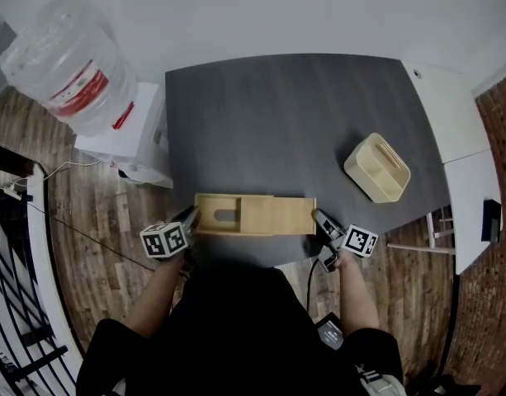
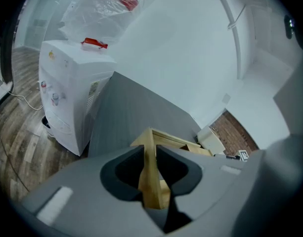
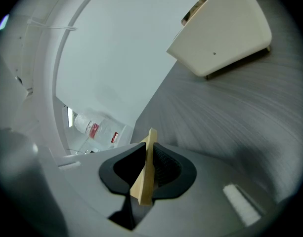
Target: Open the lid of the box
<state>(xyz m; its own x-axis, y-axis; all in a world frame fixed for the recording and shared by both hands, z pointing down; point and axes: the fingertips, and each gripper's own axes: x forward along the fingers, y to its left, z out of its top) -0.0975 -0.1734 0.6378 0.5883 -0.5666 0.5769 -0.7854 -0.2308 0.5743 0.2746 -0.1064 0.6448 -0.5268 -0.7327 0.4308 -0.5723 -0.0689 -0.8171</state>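
The left gripper's (image 2: 150,158) fingers (image 2: 122,174) stand narrow, clamped on the left end wall of the wooden box (image 1: 236,214). The right gripper's (image 3: 149,156) fingers (image 3: 168,168) pinch the thin edge of the lid (image 3: 145,181) at the box's right end. The box lies along the near edge of the dark tabletop (image 1: 277,114), between the two grippers. A cream caddy (image 1: 377,167) sits well apart to the right. A water dispenser (image 1: 120,134) stands beside the tabletop's left side.

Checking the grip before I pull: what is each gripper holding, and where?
The left gripper pinches the wooden box by its left end wall; the right gripper pinches the thin lid at its right edge.
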